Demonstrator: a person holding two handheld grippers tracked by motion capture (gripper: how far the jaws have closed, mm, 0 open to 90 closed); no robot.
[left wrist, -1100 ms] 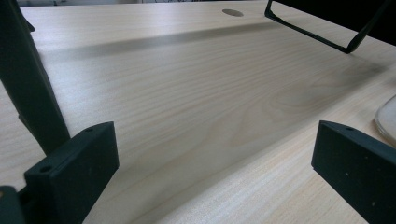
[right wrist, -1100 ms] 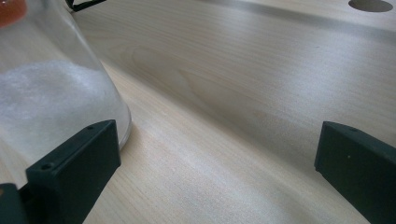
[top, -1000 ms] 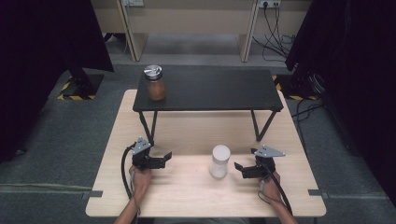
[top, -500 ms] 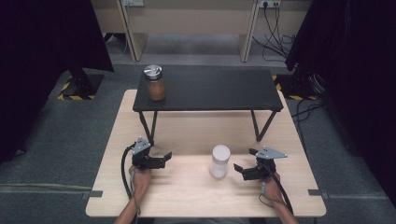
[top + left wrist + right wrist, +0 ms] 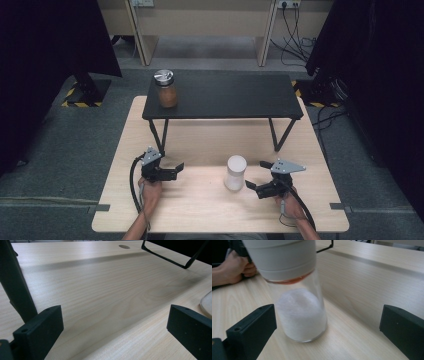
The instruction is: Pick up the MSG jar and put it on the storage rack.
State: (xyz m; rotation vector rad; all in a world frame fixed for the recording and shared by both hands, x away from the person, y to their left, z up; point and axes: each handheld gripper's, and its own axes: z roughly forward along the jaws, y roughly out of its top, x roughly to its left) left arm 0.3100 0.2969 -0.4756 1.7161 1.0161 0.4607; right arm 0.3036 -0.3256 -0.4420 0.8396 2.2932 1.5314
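Observation:
A clear jar with a white lid (image 5: 235, 172) and white powder inside (image 5: 299, 312) stands upright on the light wooden table (image 5: 200, 210). My right gripper (image 5: 256, 186) is open just to its right, jaws pointed at it, nothing held. In the right gripper view the jar sits between the jaws, nearer the left one (image 5: 329, 340). My left gripper (image 5: 176, 169) is open over bare table at the left, empty (image 5: 112, 340). A brown-filled jar with a metal lid (image 5: 165, 88) stands on the left end of the black raised shelf (image 5: 235, 97).
The black shelf rests on thin metal legs (image 5: 159, 135) over the far half of the table; one leg stands just beyond my left gripper (image 5: 15, 285). Grey floor surrounds the table, with cables (image 5: 320, 107) at the right.
The right gripper has edged slightly left toward the white-lidded jar. The left gripper and both jars have stayed put.

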